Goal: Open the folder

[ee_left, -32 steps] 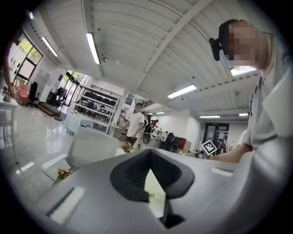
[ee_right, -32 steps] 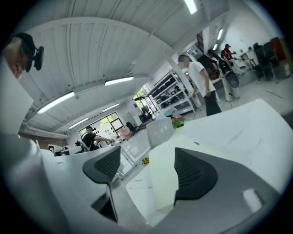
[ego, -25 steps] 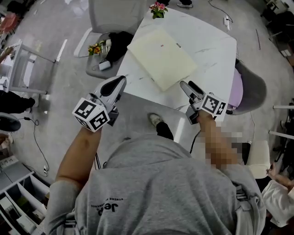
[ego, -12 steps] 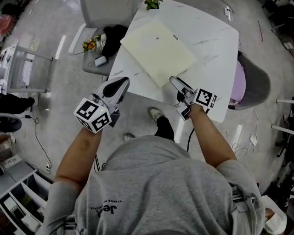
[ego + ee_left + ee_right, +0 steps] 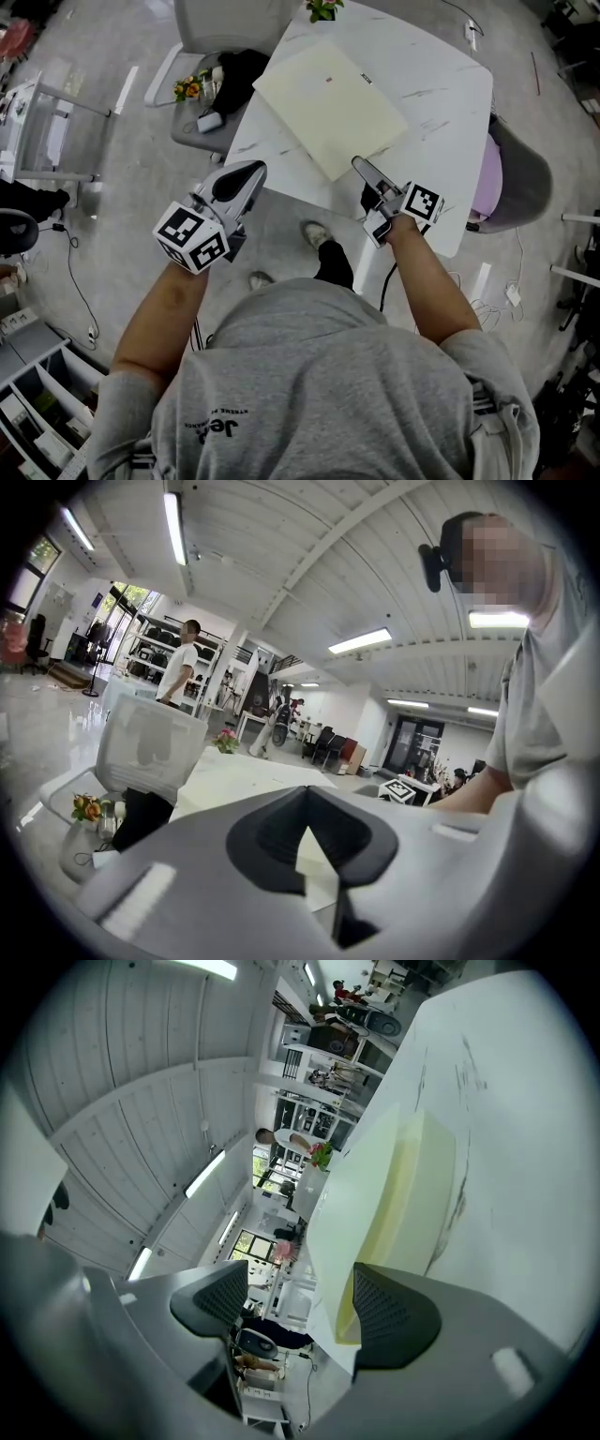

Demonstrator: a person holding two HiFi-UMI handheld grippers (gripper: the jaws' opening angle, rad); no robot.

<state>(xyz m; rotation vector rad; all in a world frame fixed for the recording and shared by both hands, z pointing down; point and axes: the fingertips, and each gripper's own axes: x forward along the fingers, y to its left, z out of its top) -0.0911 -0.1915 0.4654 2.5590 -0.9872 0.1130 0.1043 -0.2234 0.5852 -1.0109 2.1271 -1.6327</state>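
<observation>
Nearest, the left gripper (image 5: pixel 246 173) hangs off the near edge of the white table (image 5: pixel 441 108); its own view alone shows its jaws pressed together on nothing. The right gripper (image 5: pixel 361 167) sits at the near corner of the pale yellow folder (image 5: pixel 330 105), and only the right gripper view shows its jaws spread with that corner between them. The folder lies on the table, with flowers (image 5: pixel 323 7) at the far edge

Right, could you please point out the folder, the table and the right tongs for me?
Folder (image 5: pixel 328 98), head view, middle of its pale yellow cover.
Table (image 5: pixel 441 98), head view, bare white top right of the folder.
Right tongs (image 5: pixel 357 162), head view, tips by the folder's near corner.
</observation>
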